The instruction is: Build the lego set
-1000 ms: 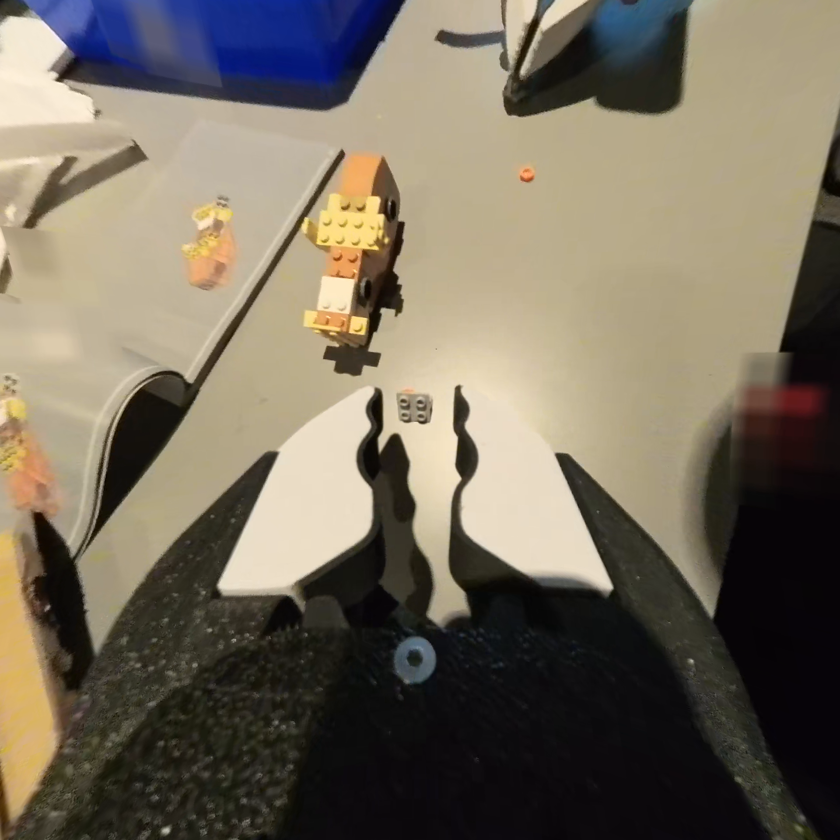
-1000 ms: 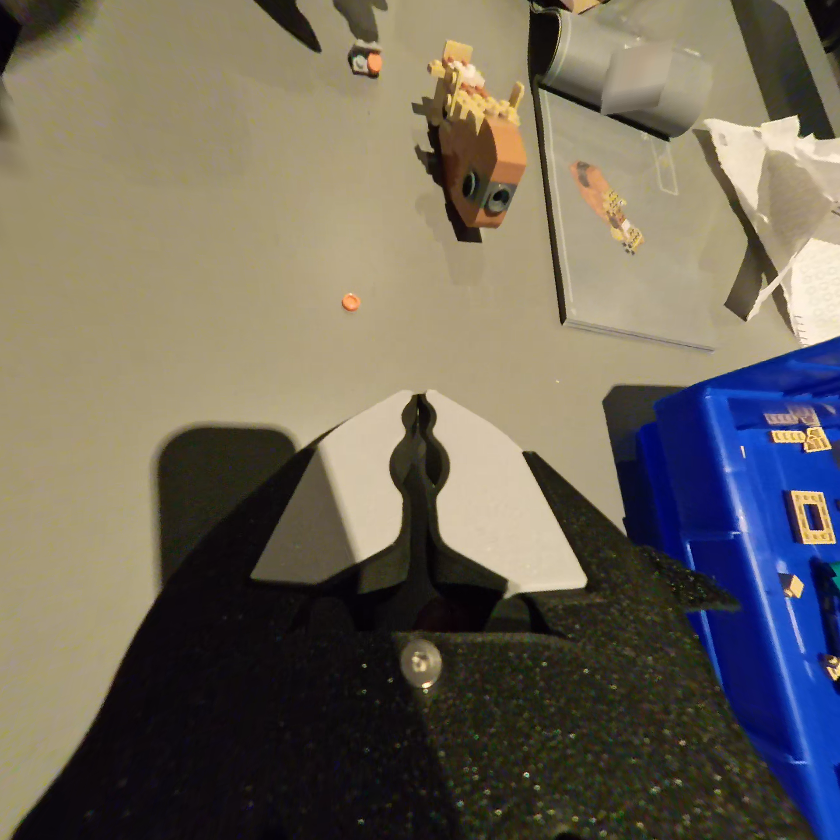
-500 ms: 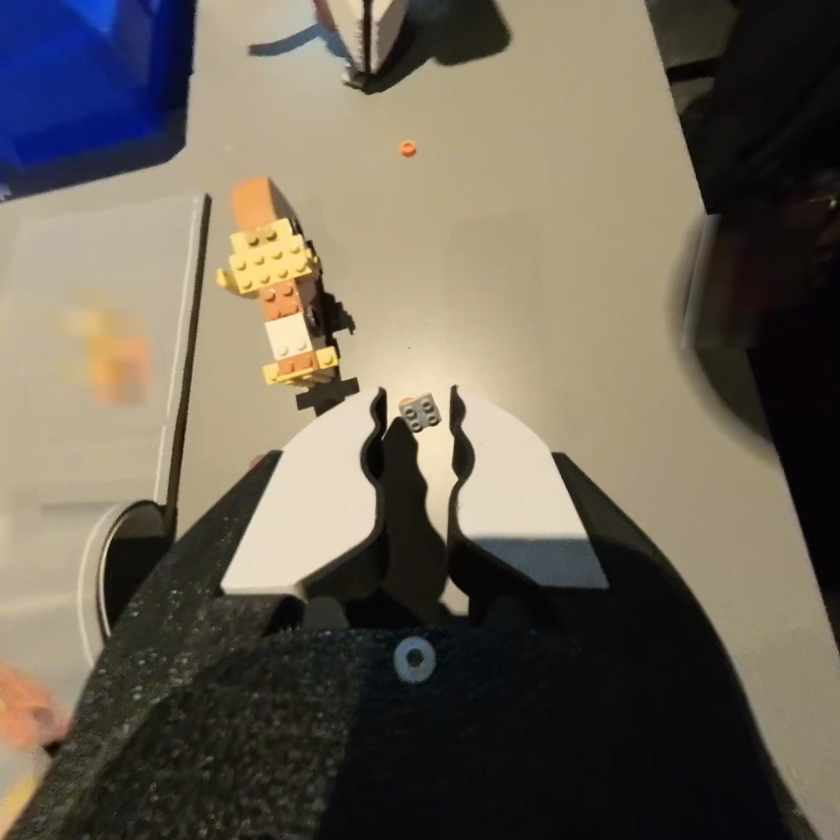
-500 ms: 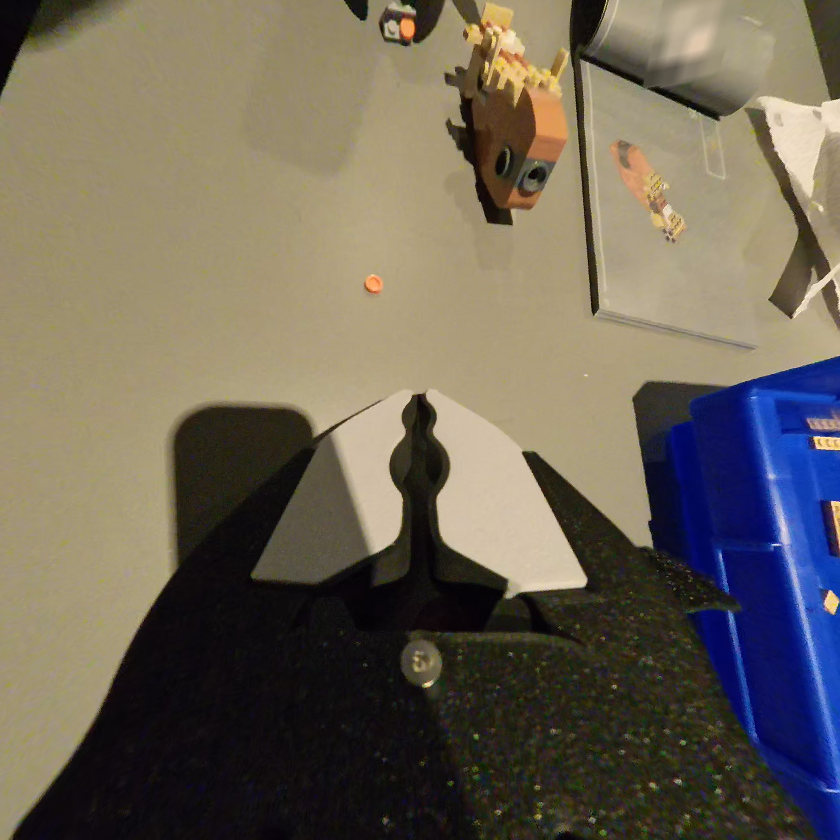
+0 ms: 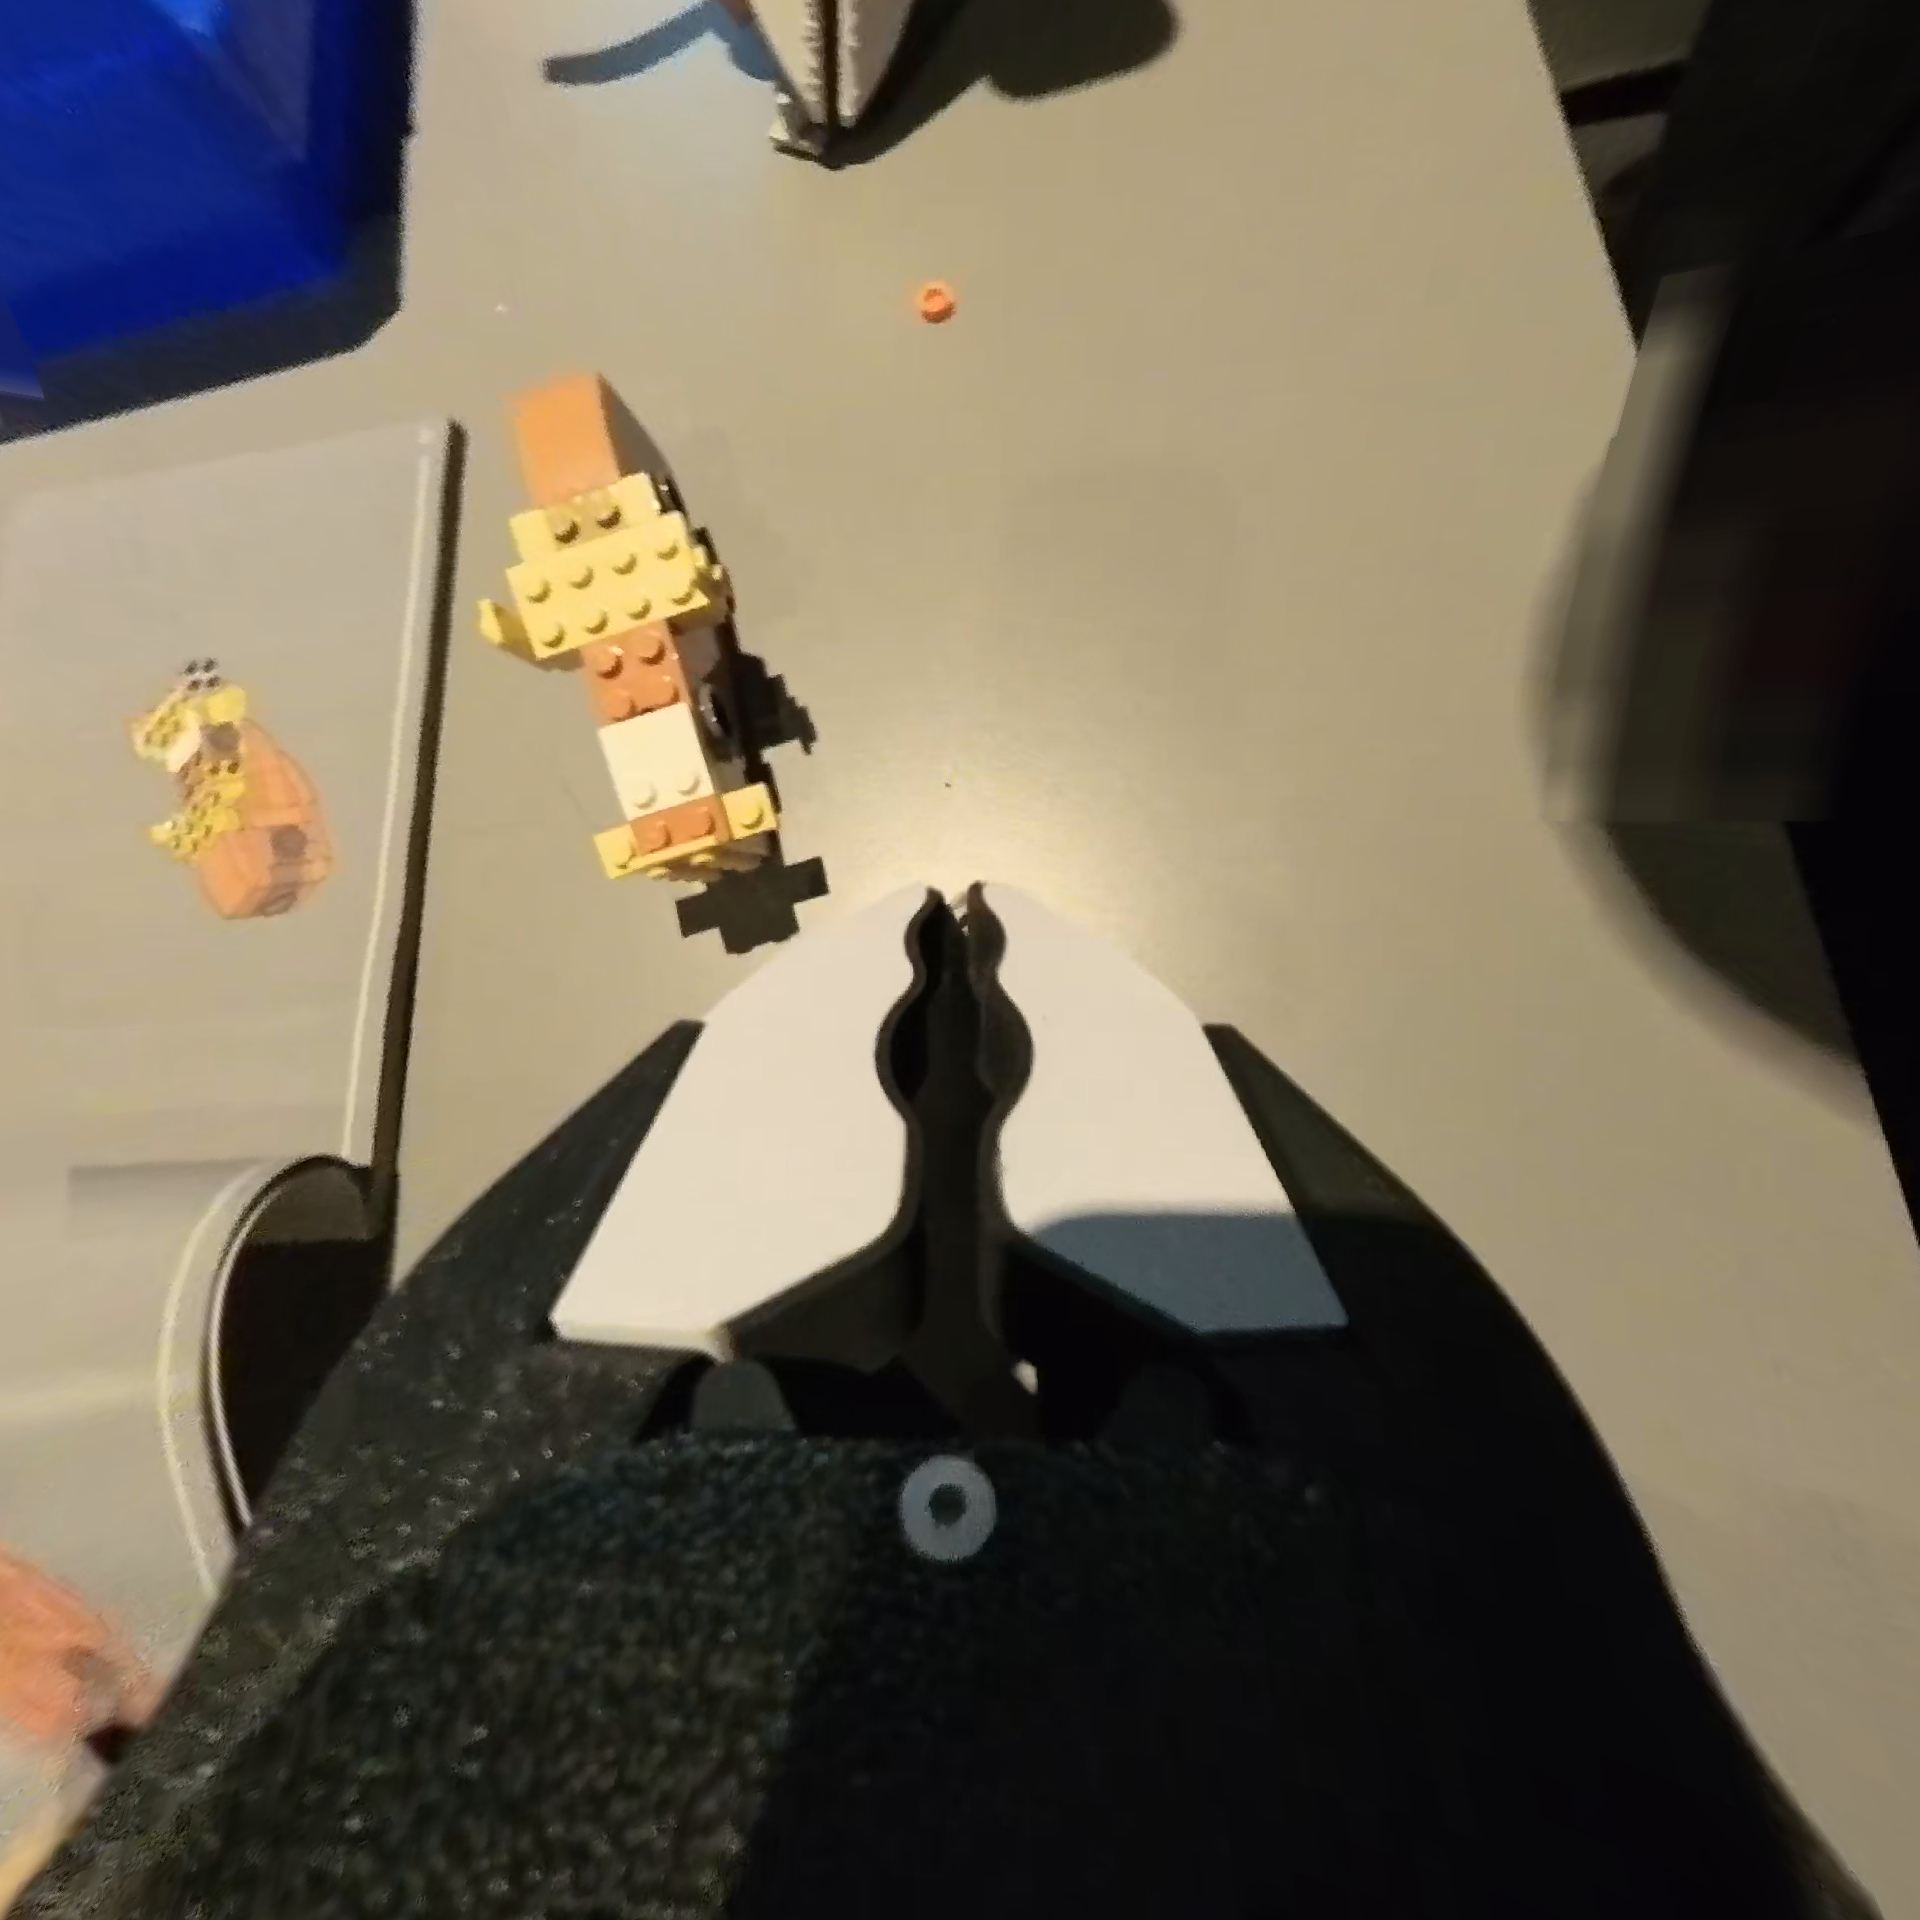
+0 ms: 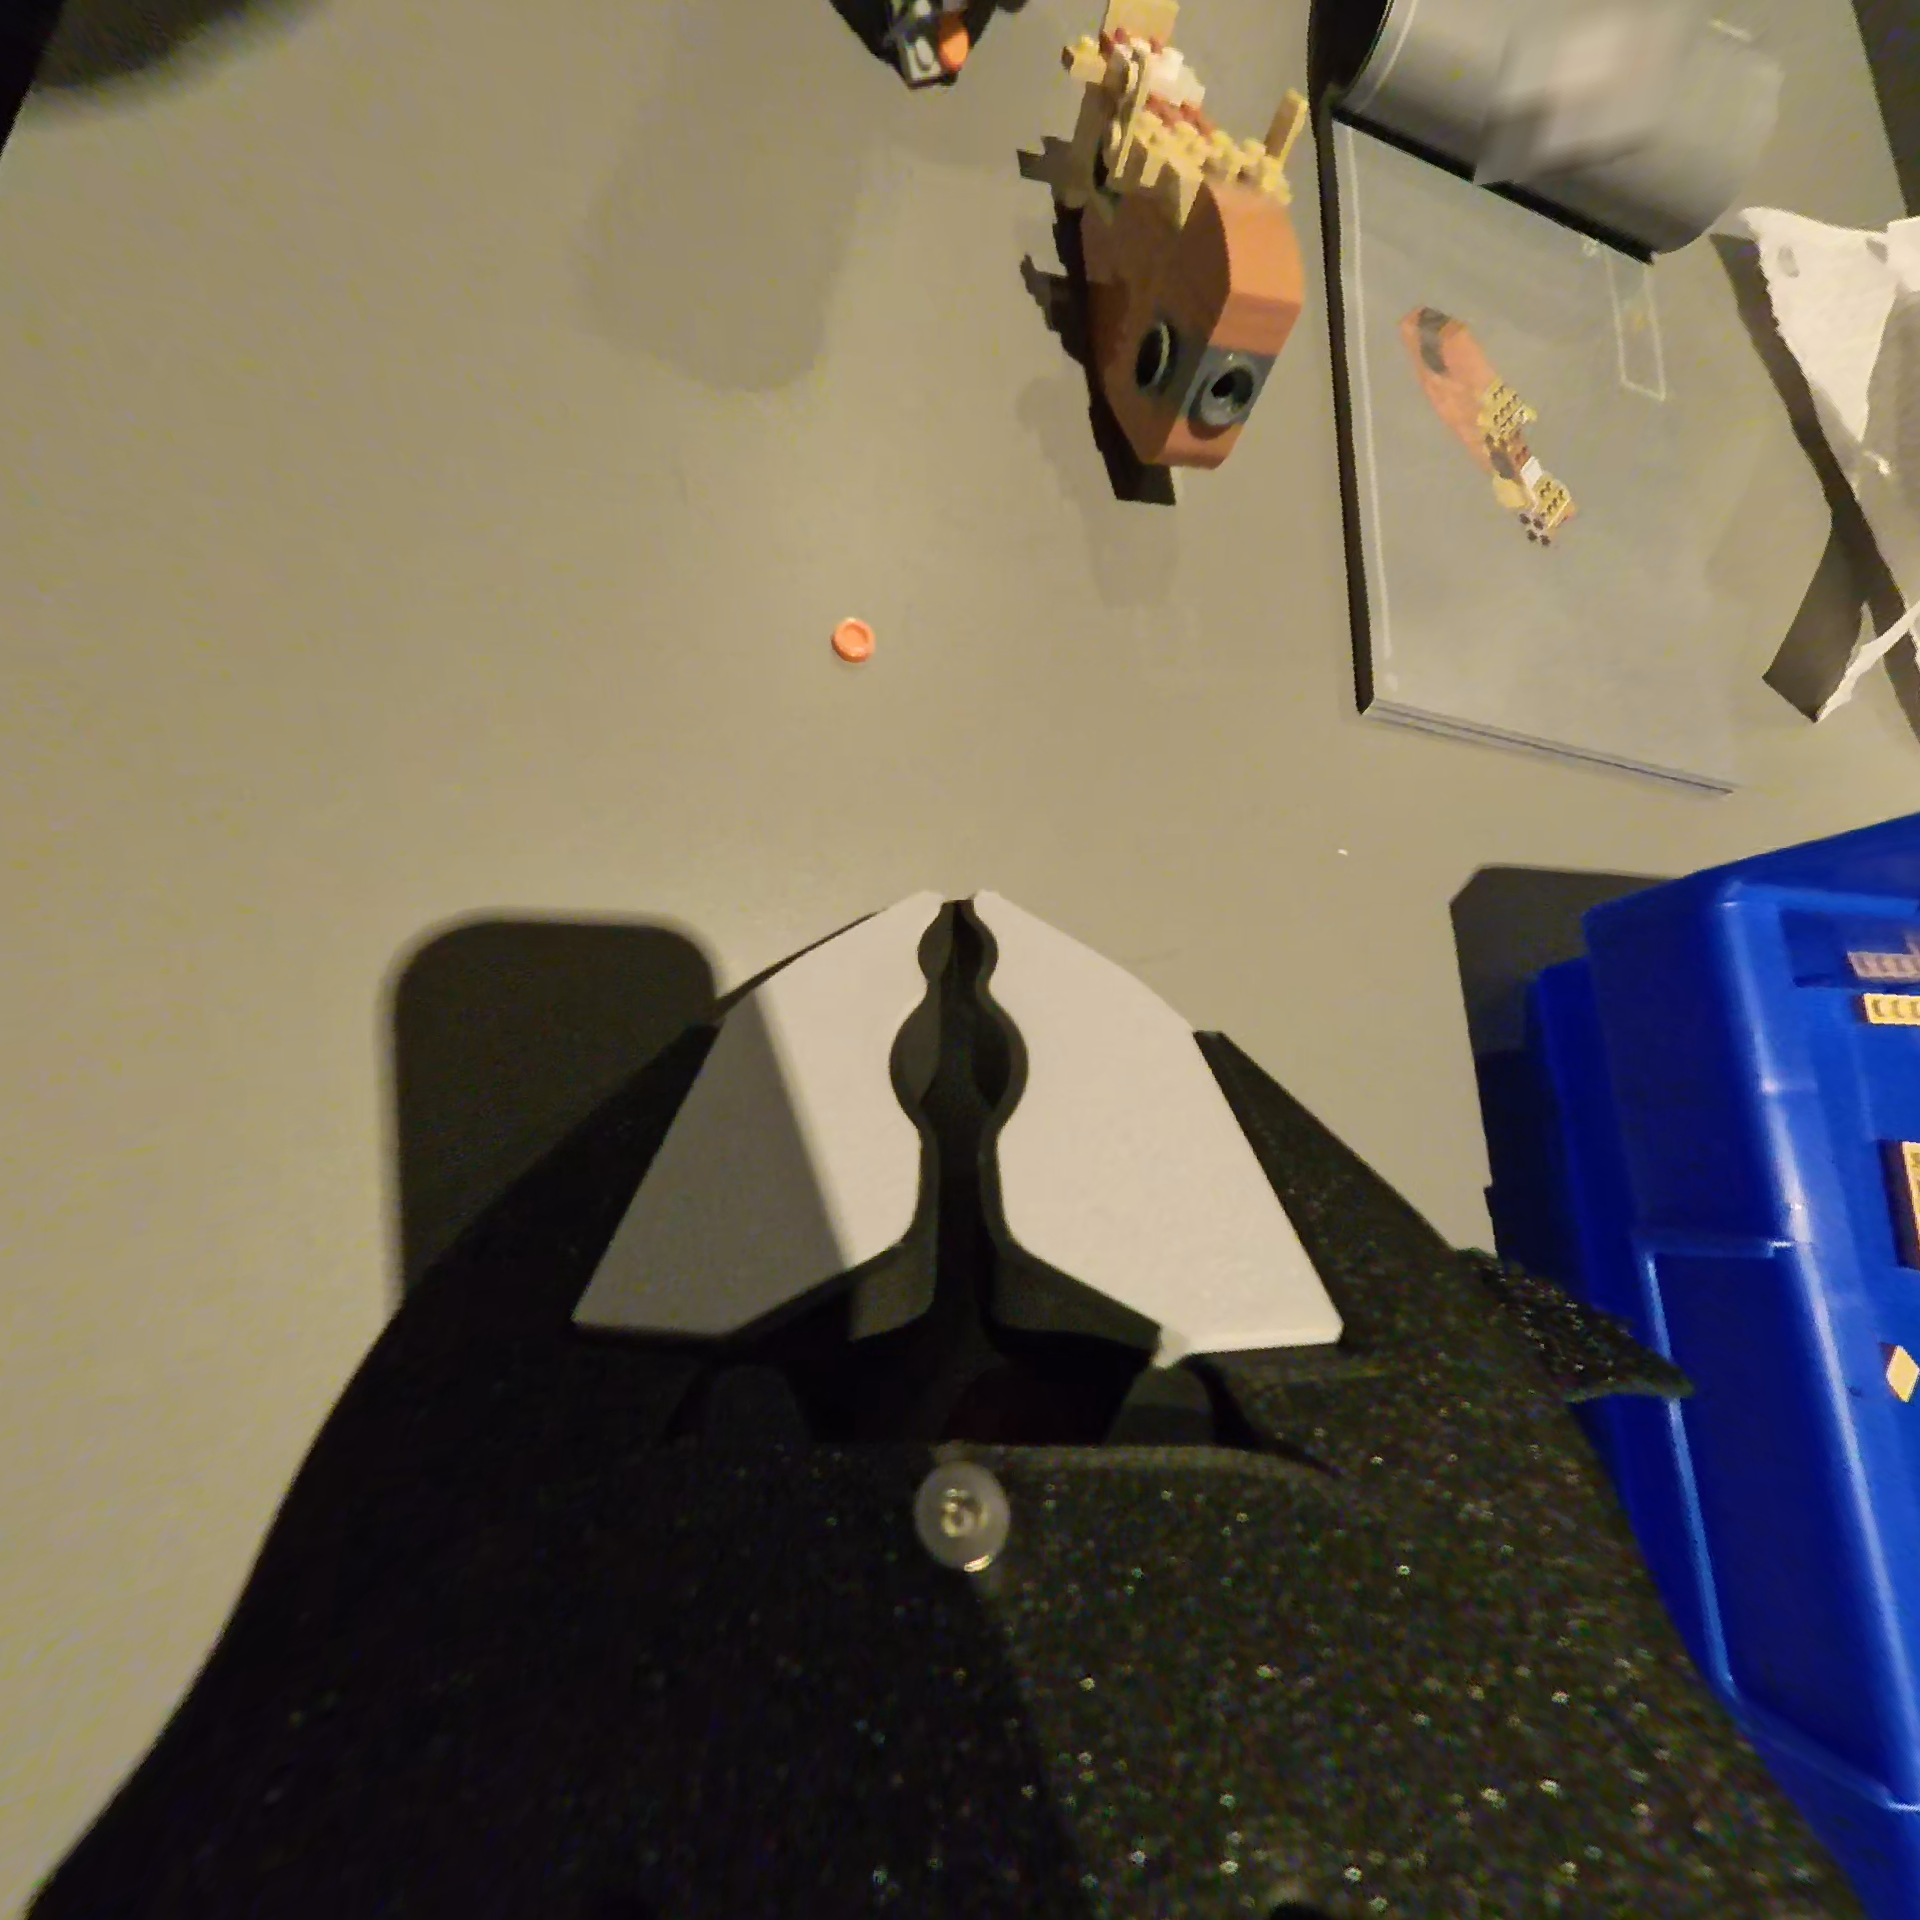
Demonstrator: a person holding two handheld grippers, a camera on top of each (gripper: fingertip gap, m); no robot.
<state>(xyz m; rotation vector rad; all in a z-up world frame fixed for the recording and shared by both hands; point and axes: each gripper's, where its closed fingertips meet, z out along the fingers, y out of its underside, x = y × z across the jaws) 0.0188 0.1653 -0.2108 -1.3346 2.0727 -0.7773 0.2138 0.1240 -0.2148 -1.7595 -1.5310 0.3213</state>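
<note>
where half a second ago the left gripper [image 5: 954, 889] stood with its fingers apart around a small grey studded piece on the table, its fingers now meet at the tips and that piece no longer shows in the left wrist view; in the right wrist view the far-off left gripper tip [image 6: 914, 42] carries a small grey and orange piece, too small to make out further. the right gripper [image 6: 961, 898] is closed on nothing, as before, hovering over bare grey table [image 6: 416, 520].

left to right in the left wrist view: the blue bin [image 5: 187, 156] at the upper left corner, the instruction booklet [image 5: 208, 779] with its printed picture of the model, then the lego model [image 5: 634, 665] lying on the table just beside the booklet's edge, then the loose orange round stud [image 5: 938, 302] well apart beyond it.

the model's long axis runs away from the left gripper, tilted slightly. its smooth brown end points toward the right gripper and its tan and white studded end lies nearest the left gripper's tip, close but not touching. in the right wrist view two dark round holes show in the brown end face.
</note>
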